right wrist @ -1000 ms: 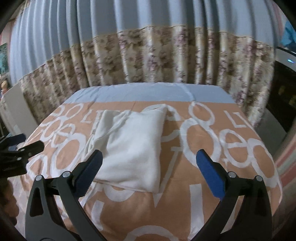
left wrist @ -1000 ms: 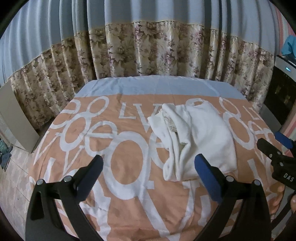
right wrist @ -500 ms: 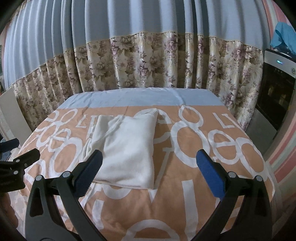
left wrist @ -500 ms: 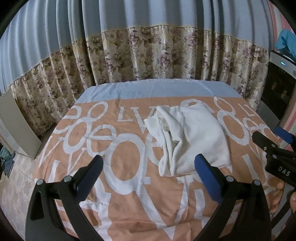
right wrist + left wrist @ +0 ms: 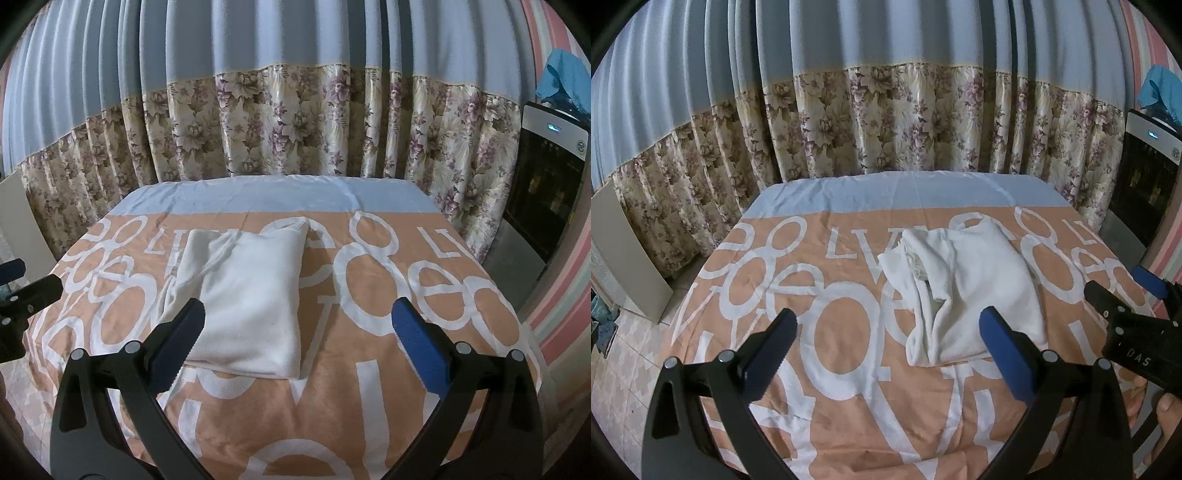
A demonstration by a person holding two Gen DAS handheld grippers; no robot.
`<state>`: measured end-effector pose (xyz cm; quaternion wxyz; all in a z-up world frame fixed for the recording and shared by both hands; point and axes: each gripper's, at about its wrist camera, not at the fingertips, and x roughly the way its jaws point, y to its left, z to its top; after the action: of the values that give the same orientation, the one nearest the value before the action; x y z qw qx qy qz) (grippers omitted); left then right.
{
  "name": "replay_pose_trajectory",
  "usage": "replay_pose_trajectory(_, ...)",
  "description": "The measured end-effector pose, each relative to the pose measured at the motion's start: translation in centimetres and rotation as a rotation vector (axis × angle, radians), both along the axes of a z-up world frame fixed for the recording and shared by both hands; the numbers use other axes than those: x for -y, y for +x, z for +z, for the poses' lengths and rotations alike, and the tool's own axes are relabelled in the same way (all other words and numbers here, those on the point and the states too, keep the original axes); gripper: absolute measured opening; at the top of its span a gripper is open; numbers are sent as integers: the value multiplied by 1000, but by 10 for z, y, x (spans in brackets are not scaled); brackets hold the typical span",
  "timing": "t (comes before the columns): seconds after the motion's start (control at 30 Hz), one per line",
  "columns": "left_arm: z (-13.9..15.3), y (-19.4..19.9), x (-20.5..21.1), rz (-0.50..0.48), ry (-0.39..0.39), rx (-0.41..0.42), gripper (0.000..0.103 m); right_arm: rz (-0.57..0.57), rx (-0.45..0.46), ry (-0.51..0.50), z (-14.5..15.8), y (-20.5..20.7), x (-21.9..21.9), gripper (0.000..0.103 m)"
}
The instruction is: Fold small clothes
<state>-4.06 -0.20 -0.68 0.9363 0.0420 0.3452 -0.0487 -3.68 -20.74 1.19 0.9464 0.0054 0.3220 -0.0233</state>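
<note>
Lay ahead of both claws on the orange lettered bedspread (image 5: 849, 369), white garment (image 5: 964, 291) with long axis running away toward the floral curtain (image 5: 886, 122), nearer the right gripper (image 5: 297, 334) and just off its left finger, further forward and to the right of the left gripper (image 5: 886, 338). Both held wide open and empty, clear of the cloth. Looked soft and thick, folded to a neat rectangle on the right, bunched and loose along the left edge.
</note>
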Motion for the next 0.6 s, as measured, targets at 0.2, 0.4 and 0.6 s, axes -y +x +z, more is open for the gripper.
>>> replay_pose_trajectory(0.2, 0, 0, -4, 8, 0, 5, 99, -17, 7, -8, 2, -1, 1, 100)
replay_pose_trajectory(0.4, -1, 2, -4, 18, -9, 4, 99, -32, 20, -18, 6, -4, 1, 100)
replay_pose_trajectory(0.6, -1, 2, -2, 17, -10, 5, 99, -33, 18, -16, 6, -4, 0, 100)
